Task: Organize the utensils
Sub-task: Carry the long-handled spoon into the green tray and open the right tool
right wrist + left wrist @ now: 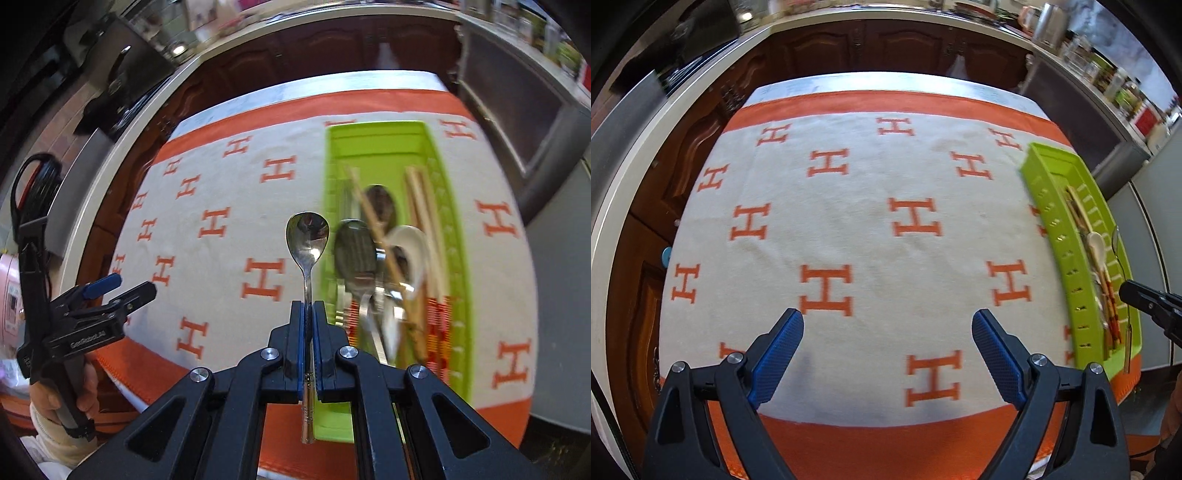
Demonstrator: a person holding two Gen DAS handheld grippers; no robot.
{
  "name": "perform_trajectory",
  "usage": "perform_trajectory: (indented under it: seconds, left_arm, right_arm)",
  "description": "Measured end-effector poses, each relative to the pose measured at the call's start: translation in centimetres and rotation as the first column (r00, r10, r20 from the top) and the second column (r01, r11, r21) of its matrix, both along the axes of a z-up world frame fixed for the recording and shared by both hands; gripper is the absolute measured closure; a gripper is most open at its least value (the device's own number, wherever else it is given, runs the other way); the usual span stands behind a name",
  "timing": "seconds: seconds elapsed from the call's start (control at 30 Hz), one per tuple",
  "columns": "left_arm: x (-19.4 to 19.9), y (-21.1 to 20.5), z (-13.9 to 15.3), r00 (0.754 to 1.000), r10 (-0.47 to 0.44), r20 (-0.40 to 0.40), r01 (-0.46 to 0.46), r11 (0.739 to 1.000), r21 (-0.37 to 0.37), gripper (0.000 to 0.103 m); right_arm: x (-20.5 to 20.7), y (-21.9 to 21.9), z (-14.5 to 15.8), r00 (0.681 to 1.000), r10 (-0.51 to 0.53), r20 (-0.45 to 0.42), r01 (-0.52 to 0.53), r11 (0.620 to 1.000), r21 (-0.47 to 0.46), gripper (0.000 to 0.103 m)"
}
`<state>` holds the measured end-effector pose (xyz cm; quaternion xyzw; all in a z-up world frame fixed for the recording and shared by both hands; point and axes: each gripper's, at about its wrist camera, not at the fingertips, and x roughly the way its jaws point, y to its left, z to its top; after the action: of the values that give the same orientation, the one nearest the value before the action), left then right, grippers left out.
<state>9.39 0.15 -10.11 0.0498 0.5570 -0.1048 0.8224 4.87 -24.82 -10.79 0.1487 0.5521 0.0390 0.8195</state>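
Listing by view. Left wrist: left gripper [887, 325] at lower centre, fingers spread, nothing between, above the H-patterned towel [849, 229]; green utensil tray [1056, 236] at right edge.

Right wrist: right gripper [307, 314] at lower centre, fingers pinching a steel teaspoon [307, 236] by its handle, bowl pointing up-frame, left of the tray [373, 147]. Judged light, rigid, slippery; mid-handle hold suited.
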Motion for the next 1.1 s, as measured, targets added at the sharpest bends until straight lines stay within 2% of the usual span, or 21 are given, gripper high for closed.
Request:
perform_trajectory:
  seconds: [0.2,0.43,0.47,0.53,0.6,0.67,0.77,0.87,1.03,1.1]
  left_arm:
    - [-1.1,-5.9,1.3,0.992,-0.119,0.028,0.118,0.992,0.036,0.010]
    - [-1.2,-11.5,2.8,0.978,-0.195,0.077,0.190,0.980,0.062,0.010]
    - [-1.1,-11.8,2.8,0.977,-0.196,0.080,0.191,0.980,0.062,0.010]
    - [-1.0,-12.7,3.1,0.977,-0.194,0.090,0.189,0.980,0.059,0.009]
    - [-0.8,-13.0,3.1,0.979,-0.182,0.094,0.178,0.983,0.051,0.006]
    - [-1.0,-13.0,3.4,0.981,-0.166,0.100,0.164,0.986,0.028,0.002]
    - [-1.0,-12.8,3.7,0.985,-0.134,0.105,0.135,0.991,0.003,0.002]
    - [-1.1,-12.3,3.9,0.990,-0.101,0.102,0.102,0.995,-0.011,0.002]
    - [-1.7,-11.5,4.3,0.991,-0.071,0.116,0.073,0.997,-0.013,0.002]
    - [-2.0,-11.2,4.4,0.991,-0.063,0.119,0.065,0.998,-0.013,0.002]
  right_arm:
    - [-1.7,-5.2,-0.4,0.996,-0.089,0.004,0.089,0.995,-0.040,0.099]
    - [-0.2,-7.6,-1.2,0.992,-0.125,0.017,0.126,0.988,-0.087,0.098]
    - [0.1,-7.8,-1.3,0.992,-0.126,0.020,0.127,0.988,-0.088,0.096]
    - [0.8,-7.7,-1.4,0.991,-0.131,0.024,0.133,0.987,-0.095,0.079]
    - [1.2,-7.9,-1.3,0.987,-0.157,0.038,0.160,0.983,-0.093,0.071]
    - [1.1,-8.2,-1.1,0.981,-0.184,0.055,0.188,0.979,-0.074,0.068]
    - [0.6,-8.0,-0.6,0.979,-0.192,0.072,0.195,0.980,-0.034,0.067]
    - [0.0,-7.3,0.2,0.978,-0.183,0.098,0.188,0.982,-0.036,0.066]
    - [-1.2,-6.2,1.5,0.975,-0.177,0.133,0.182,0.983,-0.025,0.054]
    - [-1.6,-5.9,1.9,0.973,-0.178,0.149,0.184,0.983,-0.027,0.053]
